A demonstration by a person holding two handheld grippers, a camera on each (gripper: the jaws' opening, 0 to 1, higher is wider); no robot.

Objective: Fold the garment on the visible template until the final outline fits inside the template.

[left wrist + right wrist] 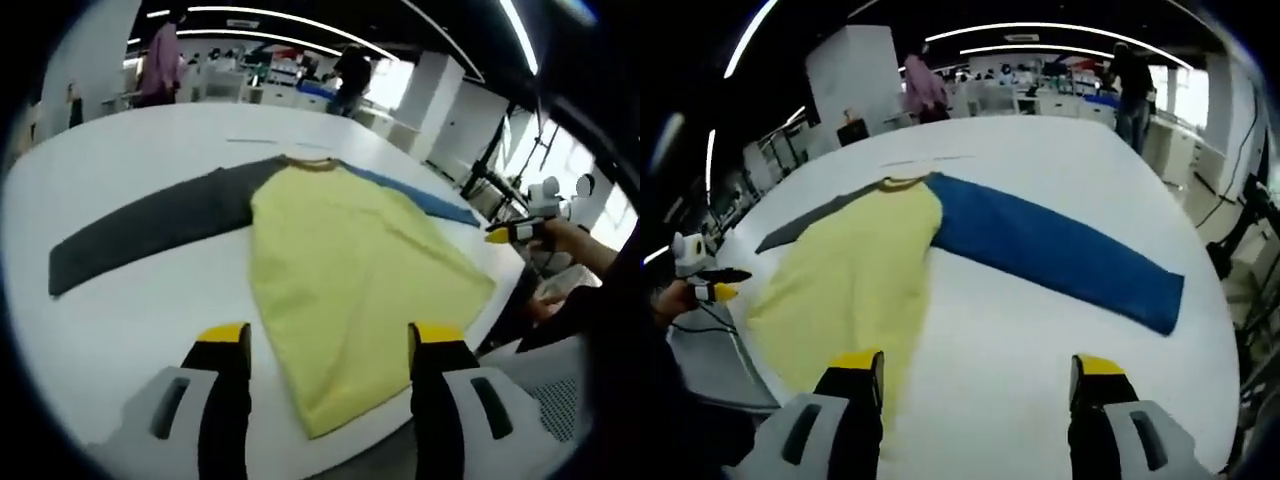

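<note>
A long-sleeved shirt lies flat on the white table [120,330], collar away from me. Its yellow body [345,270] spreads toward the near table edge. One dark grey sleeve [150,235] stretches out to the left, and a blue sleeve [430,205] runs to the right. My left gripper [330,340] hovers open just over the shirt's hem. In the right gripper view the yellow body [855,270], the blue sleeve [1055,250] and the grey sleeve [805,222] show, with my right gripper [975,365] open above bare table beside the hem.
Faint thin marks [262,142] lie on the table beyond the collar [310,163]. A hand holds the right gripper [518,232] off the table's right edge; the left gripper [702,272] shows likewise. People [160,65] [1130,80] stand among far desks.
</note>
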